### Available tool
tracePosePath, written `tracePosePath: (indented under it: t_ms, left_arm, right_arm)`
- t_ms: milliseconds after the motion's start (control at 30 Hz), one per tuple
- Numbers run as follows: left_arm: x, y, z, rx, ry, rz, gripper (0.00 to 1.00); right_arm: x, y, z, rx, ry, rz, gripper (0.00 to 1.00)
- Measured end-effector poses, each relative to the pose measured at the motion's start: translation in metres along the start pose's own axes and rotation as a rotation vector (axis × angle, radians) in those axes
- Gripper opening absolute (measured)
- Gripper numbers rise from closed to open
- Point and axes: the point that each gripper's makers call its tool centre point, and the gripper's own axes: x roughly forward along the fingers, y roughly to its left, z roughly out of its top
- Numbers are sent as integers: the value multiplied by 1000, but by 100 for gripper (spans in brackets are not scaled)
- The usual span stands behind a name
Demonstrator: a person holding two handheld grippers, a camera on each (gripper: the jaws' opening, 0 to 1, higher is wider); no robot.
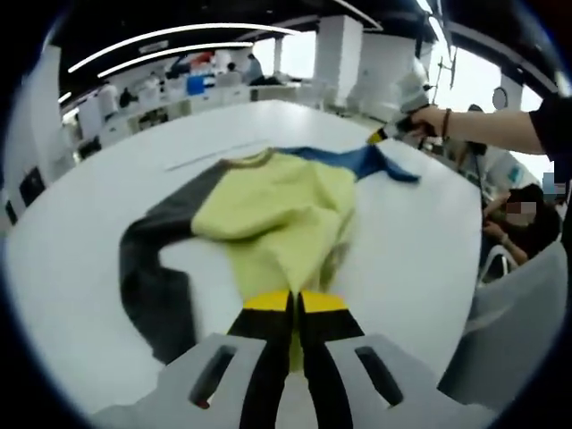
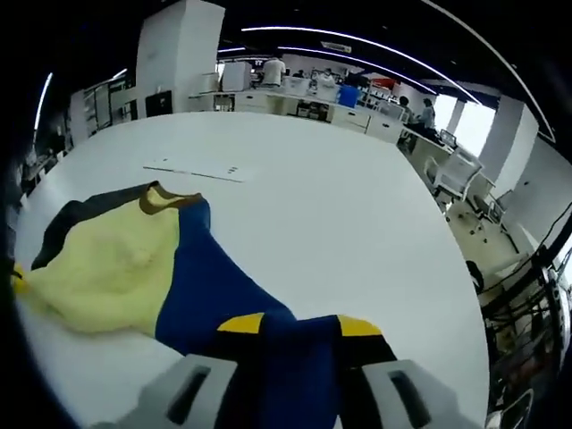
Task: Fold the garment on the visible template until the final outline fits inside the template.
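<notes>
Left gripper (image 1: 295, 308) pinches yellow hem of the yellow-blue-grey knit sweater (image 1: 277, 210); right gripper (image 2: 299, 332) clamps blue sleeve (image 2: 214, 286) — mid-fold, 1st step. Next: carry sleeve across body on white table (image 2: 340, 206).

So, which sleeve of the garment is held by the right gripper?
The blue sleeve: it runs between the right gripper's fingers, while the dark grey sleeve lies loose on the table.

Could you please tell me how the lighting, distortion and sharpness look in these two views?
Left gripper view: fisheye bends the white table edge, the bright window behind the right gripper washes out, and the left gripper and garment look soft. Right gripper view: even ceiling light, only faint shadow under the garment, curved light strips overhead, and the right gripper is blurred up close.
</notes>
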Motion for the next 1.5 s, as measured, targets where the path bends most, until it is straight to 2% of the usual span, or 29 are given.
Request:
tracePosePath:
  t_ms: [67, 233, 400, 500, 700, 800, 1033, 1167, 1300, 1500]
  left_arm:
    - [2, 9, -4, 18, 22, 43, 4]
    - [2, 10, -1, 6, 9, 50, 12]
    - [-1, 7, 2, 23, 2, 49, 17]
    - [-4, 5, 12, 28, -45, 50, 22]
    - [-10, -6, 28, 60, -78, 28, 26]
    - [-11, -11, 36, 87, -112, 18, 25]
    - [-7, -30, 40, 117, -120, -24, 24]
    - [-2, -44, 38, 133, -118, -61, 24]
    - [3, -66, 36, 157, -122, -130, 23]
    - [17, -77, 27, 171, -96, -147, 22]
  right_arm:
    - [-4, 8, 1, 0, -13, 20, 33]
    - [-15, 31, 3, 21, -48, 90, 48]
    - [-27, 51, 5, -2, -64, 146, 62]
    - [-35, 63, 7, -22, -77, 187, 72]
    - [-48, 80, 12, -36, -107, 259, 86]
    - [-55, 89, 13, -35, -116, 291, 89]
    - [-71, 102, 10, -38, -143, 355, 99]
    - [-80, 109, 5, -46, -155, 394, 99]
    - [-90, 115, -2, -33, -167, 430, 99]
    - [-100, 114, -12, -31, -179, 441, 99]
